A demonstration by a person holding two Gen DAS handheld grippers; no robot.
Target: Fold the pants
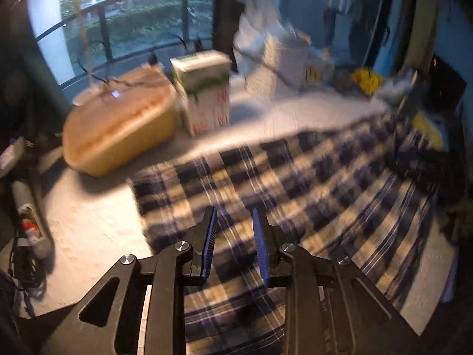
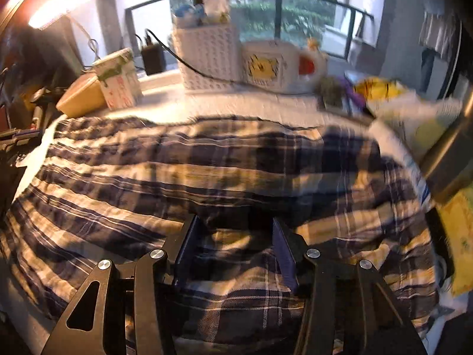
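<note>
Hovering over plaid pants (image 1: 295, 177): left gripper (image 1: 233, 216) parted, empty; right gripper (image 2: 236, 224) straddling fabric, grip unclear.

No legible text, number or brand appears in either view. Red markings on the small carton (image 1: 207, 109) and a yellow printed figure on the white container (image 2: 267, 66) are too blurred to read.

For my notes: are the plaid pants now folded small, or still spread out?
Mostly spread out: the plaid pants cover a wide stretch of the white table, rumpled; layering unclear.
</note>
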